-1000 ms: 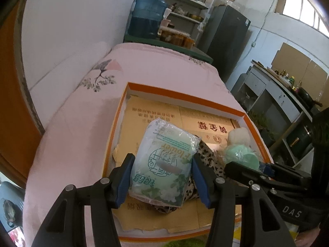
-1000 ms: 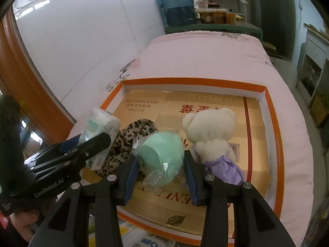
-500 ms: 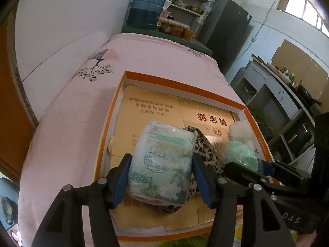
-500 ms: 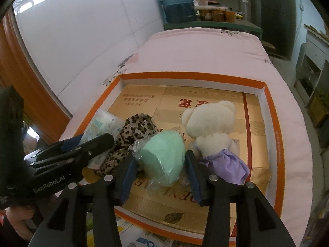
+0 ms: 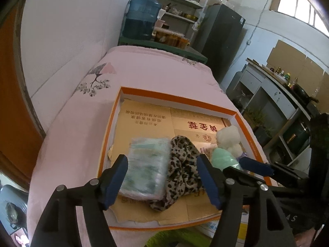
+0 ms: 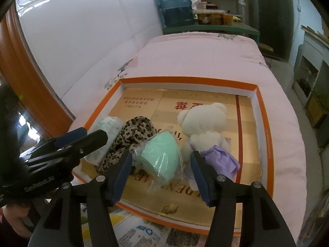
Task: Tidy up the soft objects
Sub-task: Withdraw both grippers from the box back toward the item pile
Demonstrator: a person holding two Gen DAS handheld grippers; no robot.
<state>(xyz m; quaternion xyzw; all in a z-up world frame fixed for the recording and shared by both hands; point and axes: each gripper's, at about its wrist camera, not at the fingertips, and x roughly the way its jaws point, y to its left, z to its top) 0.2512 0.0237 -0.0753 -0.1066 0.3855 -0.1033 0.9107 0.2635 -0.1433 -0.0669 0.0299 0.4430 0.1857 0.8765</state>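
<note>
Left gripper [image 5: 162, 177] opening around crinkly plastic tissue pack [image 5: 146, 168].

Left hand-held gripper [image 5: 162, 177] angled downward, jaws opening wide, right hand-held gripper [image 6: 160, 170] alongside, jaws opening

My tray [image 5: 111, 123] has an orange rim, white walls and a tan cardboard floor with red lettering. In it lie a pale green and white packet [image 5: 147, 168], a leopard-spotted cloth [image 5: 184, 164] in black, brown and cream, a mint green ball [image 6: 162, 154] in clear wrap, and a white teddy [image 6: 203, 121] in a lilac skirt. The quilt [image 5: 156, 76] below is pink. My pads [image 5: 115, 181] are blue.
</note>
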